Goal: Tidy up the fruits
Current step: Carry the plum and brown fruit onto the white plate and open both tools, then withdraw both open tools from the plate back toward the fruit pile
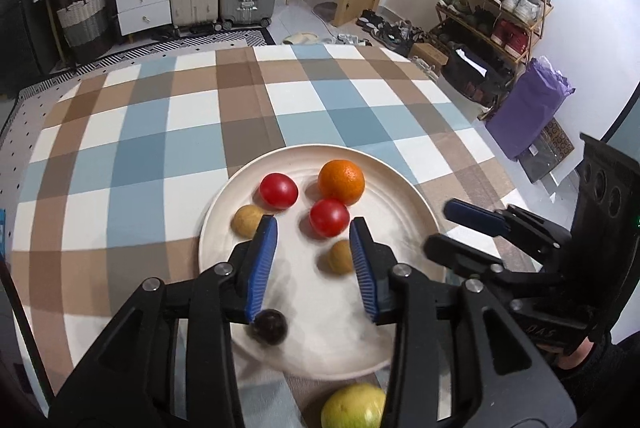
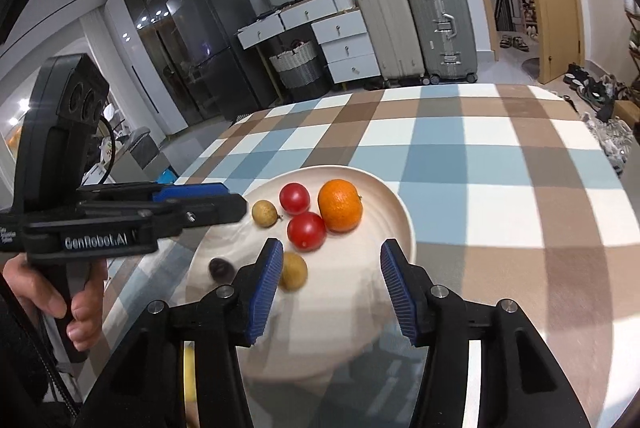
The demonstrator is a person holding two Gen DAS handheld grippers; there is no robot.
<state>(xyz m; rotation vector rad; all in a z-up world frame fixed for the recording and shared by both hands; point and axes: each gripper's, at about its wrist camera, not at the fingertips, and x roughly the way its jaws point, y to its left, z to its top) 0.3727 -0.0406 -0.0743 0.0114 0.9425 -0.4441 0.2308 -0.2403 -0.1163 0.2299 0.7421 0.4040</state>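
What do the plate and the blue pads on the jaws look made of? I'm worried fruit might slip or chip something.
The plate looks like glazed ceramic, cream, with faint concentric ridges and a soft sheen; melamine cannot be ruled out. The blue pads look like moulded rubber or soft plastic, matte, with fine cross ribs that should aid grip.

A checked cloth (image 1: 160, 132) of blue, brown and cream squares covered the desk. On it sat a cream round ceramic plate (image 1: 404, 196). The plate held one bright orange round citrus fruit (image 1: 341, 182), two glossy red round tomatoes (image 1: 278, 190), two tan-yellow small round fruits (image 1: 247, 221) and a near-black dark purple small fruit (image 1: 271, 326). A yellow-green round fruit (image 1: 352, 406) lay on the cloth just off the plate. Both tools were black, their fingers (image 1: 264, 260) padded in ribbed blue.
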